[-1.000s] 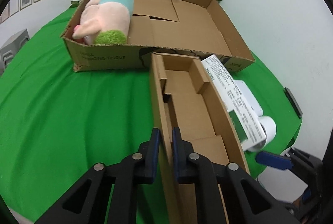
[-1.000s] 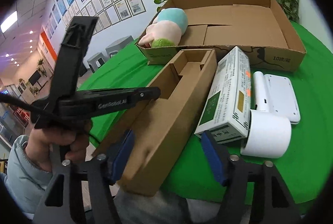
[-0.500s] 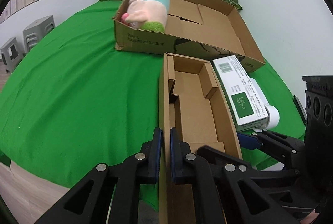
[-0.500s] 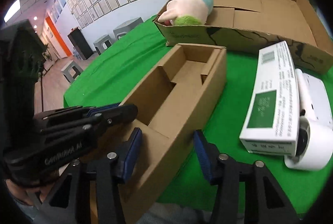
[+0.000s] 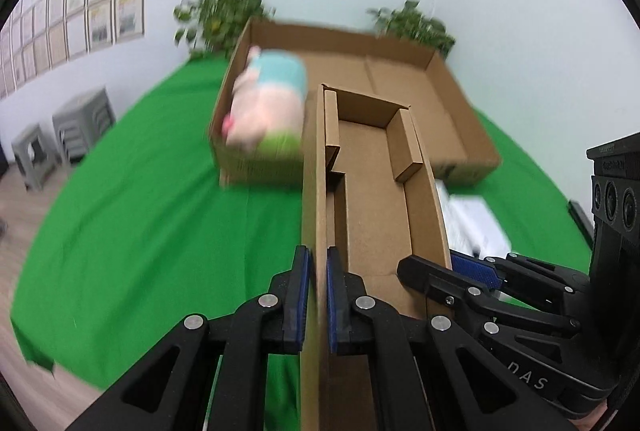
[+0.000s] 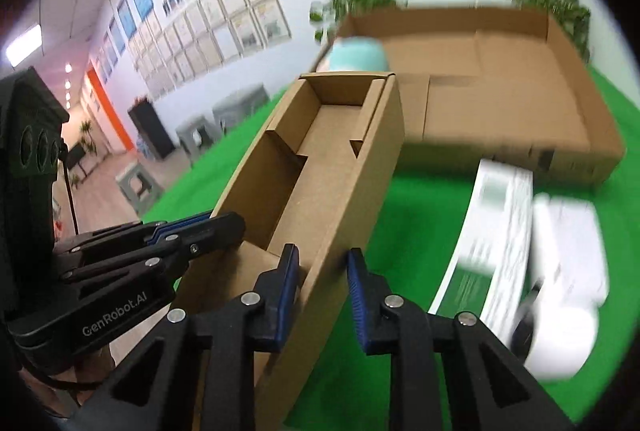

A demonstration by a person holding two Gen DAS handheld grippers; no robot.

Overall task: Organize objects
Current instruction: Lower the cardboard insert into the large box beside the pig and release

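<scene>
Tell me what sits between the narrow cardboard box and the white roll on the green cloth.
The white and green carton lies between the narrow cardboard box and the white roll, lengthwise beside the box. The right wrist view shows it, blurred.

I see the narrow box running up the centre of the left wrist frame, its far end before the big tray. The plush toy lies in the tray's left end. At the right wrist frame's lower right, the carton lies on the cloth.

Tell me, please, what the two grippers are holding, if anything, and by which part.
The left gripper pinches the narrow cardboard box by its left side wall. The right gripper is closing around the same box's right wall, near the end.
</scene>
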